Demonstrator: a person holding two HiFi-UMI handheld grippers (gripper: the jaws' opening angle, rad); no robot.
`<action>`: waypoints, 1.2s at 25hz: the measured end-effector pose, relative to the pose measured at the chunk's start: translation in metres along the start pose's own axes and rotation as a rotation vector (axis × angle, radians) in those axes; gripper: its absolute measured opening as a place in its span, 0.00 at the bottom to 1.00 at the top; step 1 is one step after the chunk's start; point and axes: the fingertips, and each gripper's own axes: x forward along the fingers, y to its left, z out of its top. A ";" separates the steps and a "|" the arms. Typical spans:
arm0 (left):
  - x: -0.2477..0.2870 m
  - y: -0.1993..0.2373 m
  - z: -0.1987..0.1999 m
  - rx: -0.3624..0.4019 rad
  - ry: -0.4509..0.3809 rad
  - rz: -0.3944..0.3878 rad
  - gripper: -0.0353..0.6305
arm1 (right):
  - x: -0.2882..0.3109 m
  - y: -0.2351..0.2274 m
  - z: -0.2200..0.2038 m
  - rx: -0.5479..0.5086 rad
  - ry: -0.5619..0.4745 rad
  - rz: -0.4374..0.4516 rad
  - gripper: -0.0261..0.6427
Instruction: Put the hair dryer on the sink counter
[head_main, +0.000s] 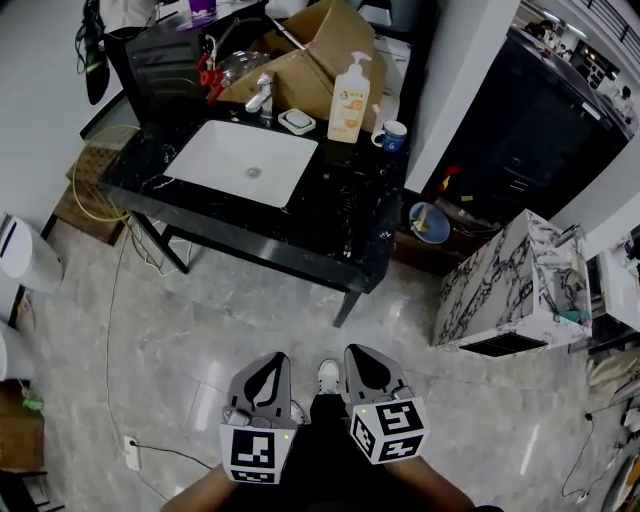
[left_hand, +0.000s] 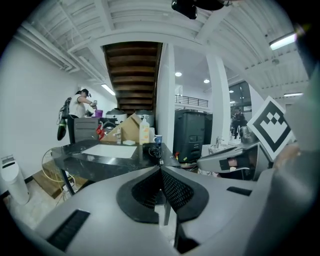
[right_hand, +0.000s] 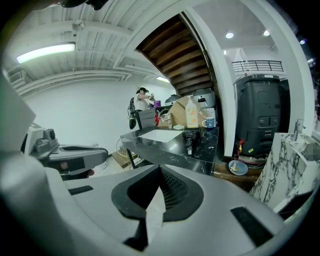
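The black hair dryer (left_hand: 151, 150) with its coiled cord lies on the black marble sink counter (head_main: 300, 235), to the right of the white basin (head_main: 245, 160). The right gripper view also shows the hair dryer (right_hand: 191, 140) near the counter's right end. In the head view it barely stands out against the dark stone. Both grippers hang low over the floor, well short of the counter. My left gripper (head_main: 267, 360) (left_hand: 161, 167) is shut and holds nothing. My right gripper (head_main: 358, 353) (right_hand: 159, 167) is shut and holds nothing too.
On the counter's back stand a soap bottle (head_main: 350, 100), a mug (head_main: 391, 135), a soap dish (head_main: 297, 122), a faucet (head_main: 263, 95) and a cardboard box (head_main: 320, 55). A marble-patterned cabinet (head_main: 510, 285) stands at right, a blue bowl (head_main: 428, 222) beside it, a white bin (head_main: 25, 255) at left.
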 end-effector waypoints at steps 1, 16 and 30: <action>-0.005 -0.003 -0.001 0.001 -0.001 0.003 0.06 | -0.005 0.001 -0.003 0.002 0.000 0.003 0.06; -0.002 -0.071 0.005 0.043 -0.011 0.015 0.06 | -0.057 -0.043 -0.019 0.003 -0.027 0.027 0.06; -0.003 -0.081 0.005 0.038 -0.010 0.056 0.06 | -0.062 -0.050 -0.021 -0.009 -0.029 0.064 0.06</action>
